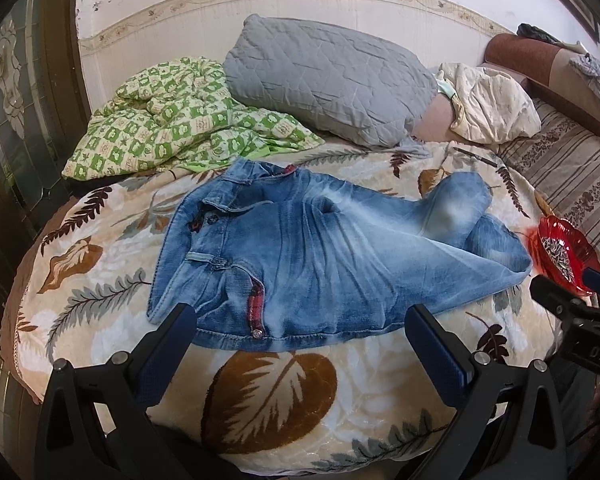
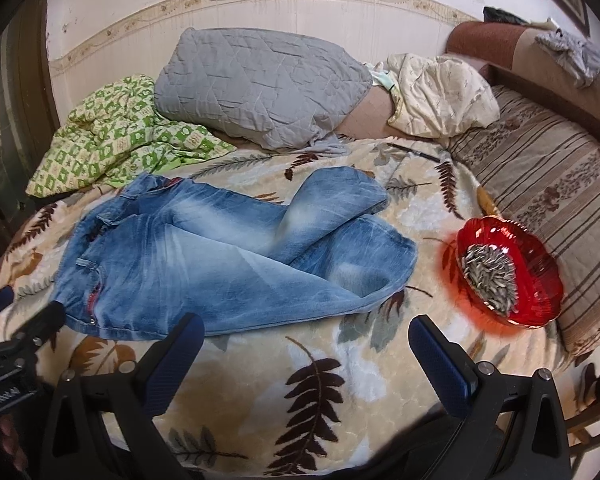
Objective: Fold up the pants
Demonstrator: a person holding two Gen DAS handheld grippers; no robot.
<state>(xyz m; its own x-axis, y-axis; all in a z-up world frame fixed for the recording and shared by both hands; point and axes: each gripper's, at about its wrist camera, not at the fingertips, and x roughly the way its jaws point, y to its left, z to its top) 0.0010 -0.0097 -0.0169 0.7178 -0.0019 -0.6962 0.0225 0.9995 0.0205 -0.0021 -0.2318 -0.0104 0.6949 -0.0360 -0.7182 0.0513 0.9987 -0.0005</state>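
Leaf-print blanket point(image 1: 260, 392) holds jeans point(image 1: 300, 256); left claw point(image 1: 300, 320), right claw point(image 2: 306, 330) released.

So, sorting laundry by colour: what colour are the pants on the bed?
Faded light-blue denim pants with red plaid pocket trim, clearest in the left wrist view.

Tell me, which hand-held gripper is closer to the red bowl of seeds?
Right. The right hand-held gripper hangs open just left of the red bowl of seeds. The left hand-held gripper is open over the jeans' waistband, farther away.
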